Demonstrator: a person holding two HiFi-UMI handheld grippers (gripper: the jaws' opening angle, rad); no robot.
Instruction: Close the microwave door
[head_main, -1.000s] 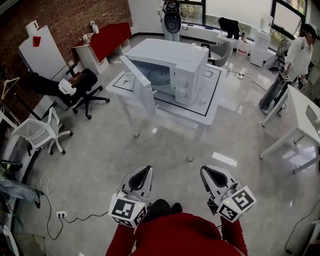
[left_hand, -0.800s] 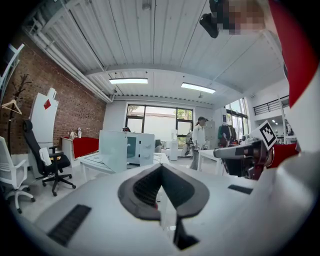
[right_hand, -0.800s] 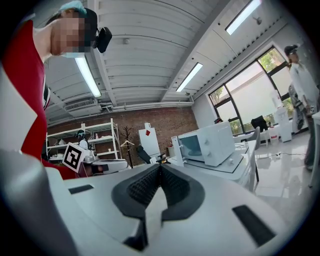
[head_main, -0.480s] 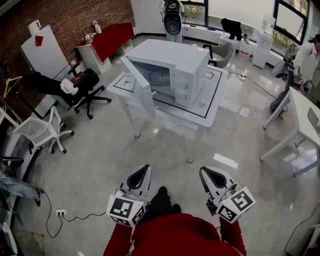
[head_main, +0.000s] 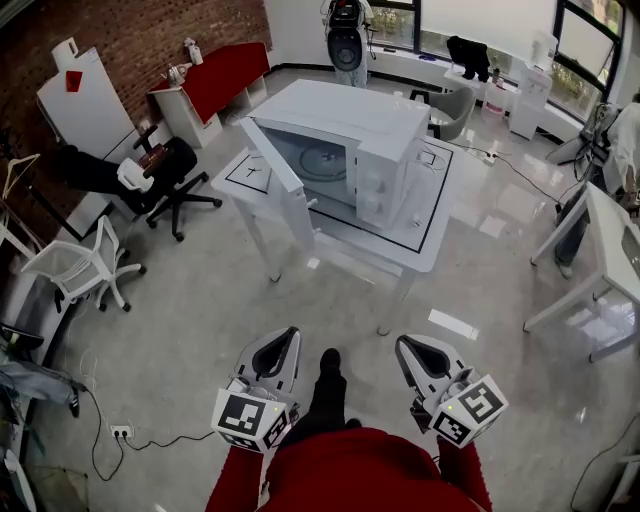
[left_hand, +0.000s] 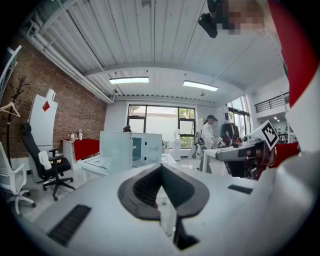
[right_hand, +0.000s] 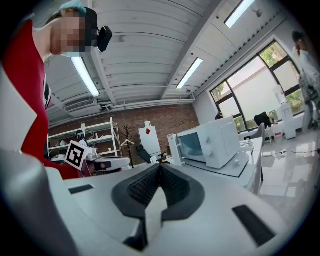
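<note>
Microwave (head_main: 360, 125) stood on white desk (head_main: 432, 215) across room, door (head_main: 280, 182) swung open leftward. Left gripper (head_main: 291, 335) and right gripper (head_main: 404, 345) well short of it, fingers pressed together, empty.

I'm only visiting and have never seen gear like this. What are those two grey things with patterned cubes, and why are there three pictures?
There is no robot arm here. A person in a red top wears a camera on the head, which gives the view looking down at the floor. Each hand holds a hand-worked tool with two jaws: the left gripper and the right gripper. The patterned cubes are part of them. The other two pictures come from a small camera riding on each gripper, looking along its jaws. Both pairs of jaws are closed and hold nothing. Some way ahead, a white microwave stands on a white table with its door swung open. Shutting that door is the job.
</note>
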